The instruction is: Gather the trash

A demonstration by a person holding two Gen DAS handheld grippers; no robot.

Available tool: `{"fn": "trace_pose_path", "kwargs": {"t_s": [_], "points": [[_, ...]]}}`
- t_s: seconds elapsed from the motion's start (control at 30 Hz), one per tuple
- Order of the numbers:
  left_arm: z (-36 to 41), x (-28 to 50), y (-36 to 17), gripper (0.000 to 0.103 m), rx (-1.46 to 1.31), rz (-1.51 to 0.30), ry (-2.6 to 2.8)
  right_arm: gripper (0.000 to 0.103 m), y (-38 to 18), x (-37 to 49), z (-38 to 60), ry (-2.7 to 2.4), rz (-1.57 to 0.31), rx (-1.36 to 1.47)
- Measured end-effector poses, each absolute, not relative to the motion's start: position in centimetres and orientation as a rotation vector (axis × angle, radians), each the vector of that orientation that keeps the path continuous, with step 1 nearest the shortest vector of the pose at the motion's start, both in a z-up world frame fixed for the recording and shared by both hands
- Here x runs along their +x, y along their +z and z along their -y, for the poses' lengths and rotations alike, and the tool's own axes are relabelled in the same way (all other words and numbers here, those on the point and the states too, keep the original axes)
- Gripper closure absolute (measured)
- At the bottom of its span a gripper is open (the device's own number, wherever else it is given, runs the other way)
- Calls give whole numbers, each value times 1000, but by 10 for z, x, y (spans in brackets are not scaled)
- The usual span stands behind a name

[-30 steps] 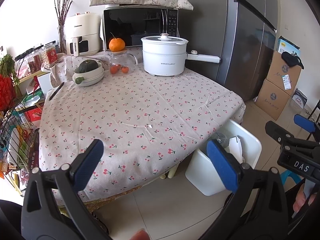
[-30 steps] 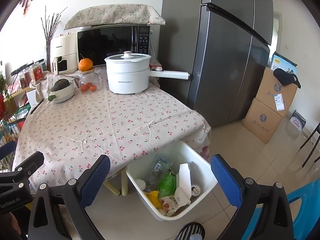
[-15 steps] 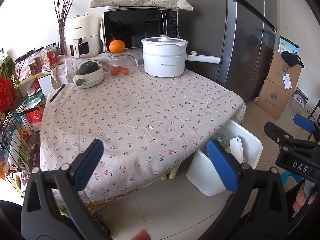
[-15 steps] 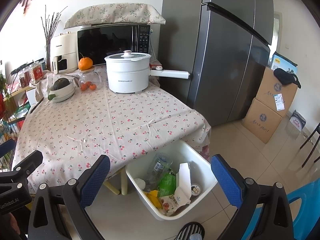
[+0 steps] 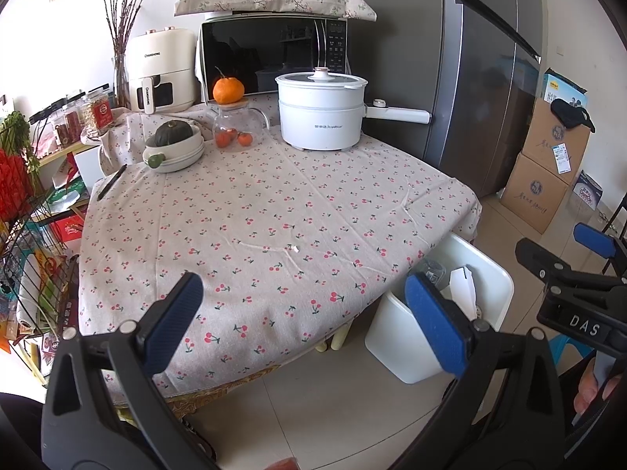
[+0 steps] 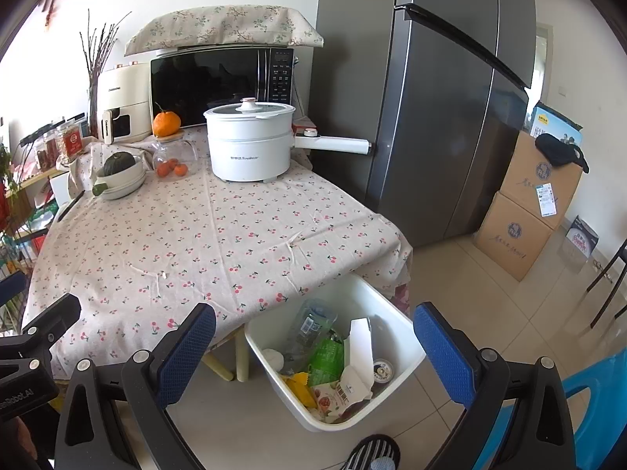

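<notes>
Apparently done: both tools, left tool [image 5: 301,323] and right tool [image 6: 313,342], held spread and empty, clear of counter [image 5: 274,203]. Trash [image 6: 333,364] sat in bin [image 6: 407,362] tucked at counter edge for easy drops.

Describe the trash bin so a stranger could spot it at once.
Find the table with the cherry-print cloth. On the floor at its near right corner sits the bin, partly under the edge. It is the only white open tub, filled with bottles and wrappers.

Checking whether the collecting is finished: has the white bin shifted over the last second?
No. The white bin sits in the same spot beside the table leg, under the tablecloth's edge.
</notes>
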State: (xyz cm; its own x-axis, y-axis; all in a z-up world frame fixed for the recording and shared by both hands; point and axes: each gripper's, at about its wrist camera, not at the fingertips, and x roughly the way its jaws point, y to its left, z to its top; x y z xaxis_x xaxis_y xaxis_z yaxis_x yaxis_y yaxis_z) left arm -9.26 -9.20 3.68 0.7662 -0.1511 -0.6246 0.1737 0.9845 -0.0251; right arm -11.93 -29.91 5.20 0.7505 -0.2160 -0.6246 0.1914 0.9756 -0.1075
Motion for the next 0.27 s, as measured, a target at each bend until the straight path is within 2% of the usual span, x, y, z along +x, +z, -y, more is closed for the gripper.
{"fn": "trace_pose_path", "kwargs": {"t_s": [0.27], "points": [[94,-93,36,0,39,-678,-195,1,51,-119,300,-222,-690,-36]]}}
